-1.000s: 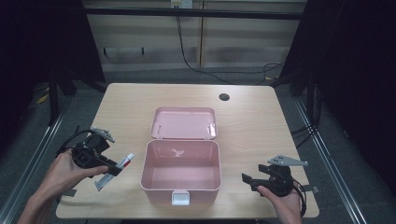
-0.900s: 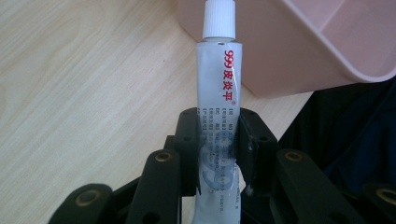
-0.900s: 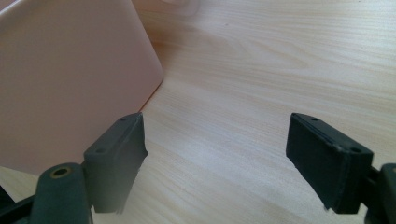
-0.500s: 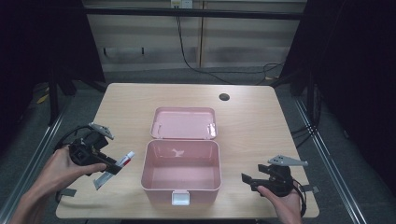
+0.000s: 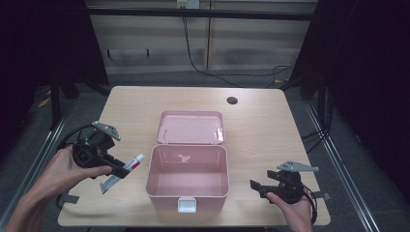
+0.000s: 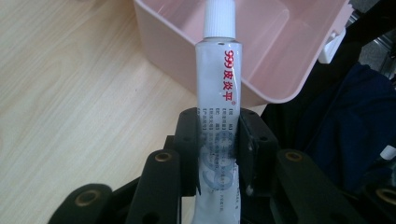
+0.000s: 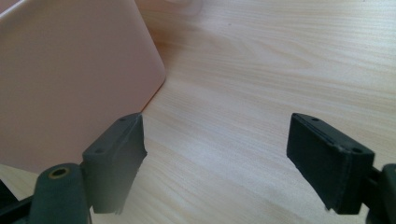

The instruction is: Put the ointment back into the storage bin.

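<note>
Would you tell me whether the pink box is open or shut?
Open: the pink box has its lid folded back flat, leaving the interior bare.

worktop [image 5: 145, 111]: showing pale wood-grain laminate, smooth, matt
box [image 5: 187, 180]: looking like pink plastic, smooth, catching a soft sheen
tube [image 6: 218, 93]: showing glossy white plastic, ribbed white cap, red print
left gripper [image 6: 218, 154]: jaws looking like matt black plastic, brass-coloured screws showing
right gripper [image 7: 217, 158]: jaws showing matt black, rubbery-looking pads
</note>
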